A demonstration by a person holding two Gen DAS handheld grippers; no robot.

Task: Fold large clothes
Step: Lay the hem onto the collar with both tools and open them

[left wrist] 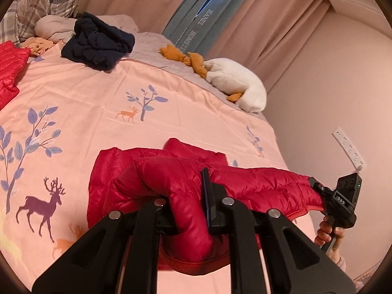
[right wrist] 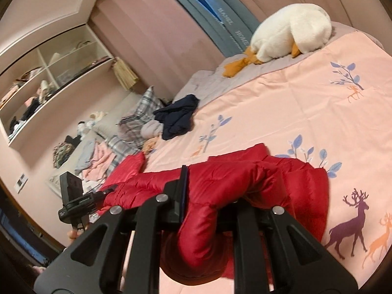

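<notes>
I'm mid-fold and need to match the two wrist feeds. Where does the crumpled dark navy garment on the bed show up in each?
Left wrist: the crumpled dark navy garment lies upper left, on the far part of the pink deer-print bedspread.
Right wrist: the garment sits left of centre, midway up, beside the plaid pillows.
Shared landmark: the white plush goose.

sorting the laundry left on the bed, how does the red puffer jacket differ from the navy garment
The red puffer jacket is quilted and glossy; the navy garment looks soft and matte. The jacket is gripped by the left gripper and right gripper near the bed's edge; the navy one lies crumpled and untouched, near the pillows. Both rest on the pink bedspread.
</notes>
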